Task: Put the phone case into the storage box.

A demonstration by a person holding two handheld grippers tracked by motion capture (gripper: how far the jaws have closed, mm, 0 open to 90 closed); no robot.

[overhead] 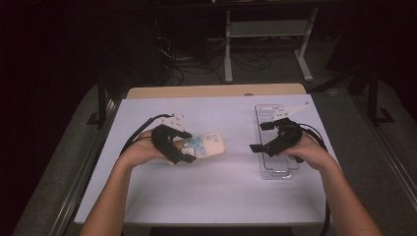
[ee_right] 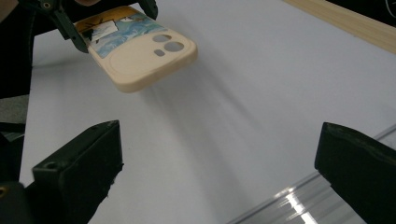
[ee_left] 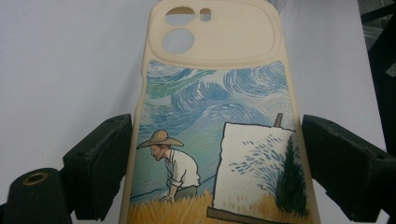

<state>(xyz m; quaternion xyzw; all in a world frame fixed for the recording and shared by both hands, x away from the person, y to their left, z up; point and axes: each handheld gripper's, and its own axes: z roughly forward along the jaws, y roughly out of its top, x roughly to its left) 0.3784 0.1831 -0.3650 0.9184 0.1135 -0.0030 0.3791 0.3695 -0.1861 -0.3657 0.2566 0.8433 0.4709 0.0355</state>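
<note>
The left tool [overhead: 183, 145] had its jaws clamped across the width of a cream phone case [overhead: 209, 145], one jaw on each long edge, and carried it clear of the white counter [overhead: 216, 196]. From where I stood the case sat at about nine o'clock on the counter, printed back up, its camera end pointing toward three o'clock. In the left gripper view the painted scene [ee_left: 219, 154] of a man in a straw hat beside an easel faced the lens, with the camera cut-outs [ee_left: 180, 39] at the far end. Gripping it near the bottom end probably left that far end free for whatever came next. The right gripper view showed the case [ee_right: 144, 56] hanging above the surface with a soft shadow beneath it.

Over at three o'clock, the right tool [overhead: 263, 136] stood wide open with nothing between its jaws, hovering over a clear plastic tray [overhead: 275, 169] that ran from twelve toward six. I judged it was held ready there, either to steady the tray or to take the case's free end.
</note>
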